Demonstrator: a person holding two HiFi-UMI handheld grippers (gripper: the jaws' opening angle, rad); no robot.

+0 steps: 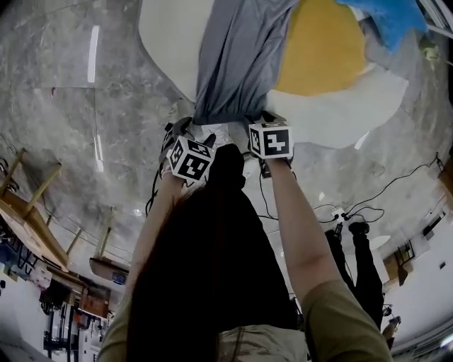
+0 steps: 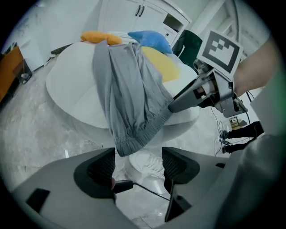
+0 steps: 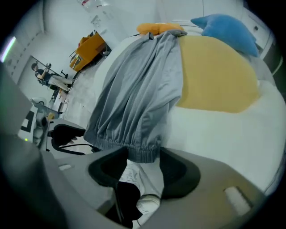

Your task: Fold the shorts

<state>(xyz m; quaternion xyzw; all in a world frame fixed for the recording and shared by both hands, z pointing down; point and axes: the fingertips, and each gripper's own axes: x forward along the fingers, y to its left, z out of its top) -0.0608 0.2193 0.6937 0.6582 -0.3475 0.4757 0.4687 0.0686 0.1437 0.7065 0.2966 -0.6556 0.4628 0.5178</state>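
Observation:
Grey shorts (image 1: 237, 56) drape over the edge of a round white table (image 1: 166, 35), waistband (image 1: 226, 117) hanging down toward me. My left gripper (image 1: 188, 127) sits at the waistband's left end. In its own view the jaws (image 2: 138, 163) stand open and empty, the waistband corner (image 2: 129, 145) just above them. My right gripper (image 1: 263, 117) is at the waistband's right end (image 3: 143, 153). There the hem hangs between its open jaws (image 3: 140, 167), and I cannot see the pads pressing on it. From the left gripper view its fingers (image 2: 178, 103) reach the cloth edge.
A yellow cloth (image 1: 322, 46) lies beside the shorts, with a blue one (image 1: 389, 18) and an orange one (image 3: 158, 27) further back. Below the table edge are my shoes (image 2: 145, 163) and cables on marble floor (image 1: 85, 127). Wooden furniture (image 1: 28, 212) stands left; another person's legs (image 1: 357, 261) are at the right.

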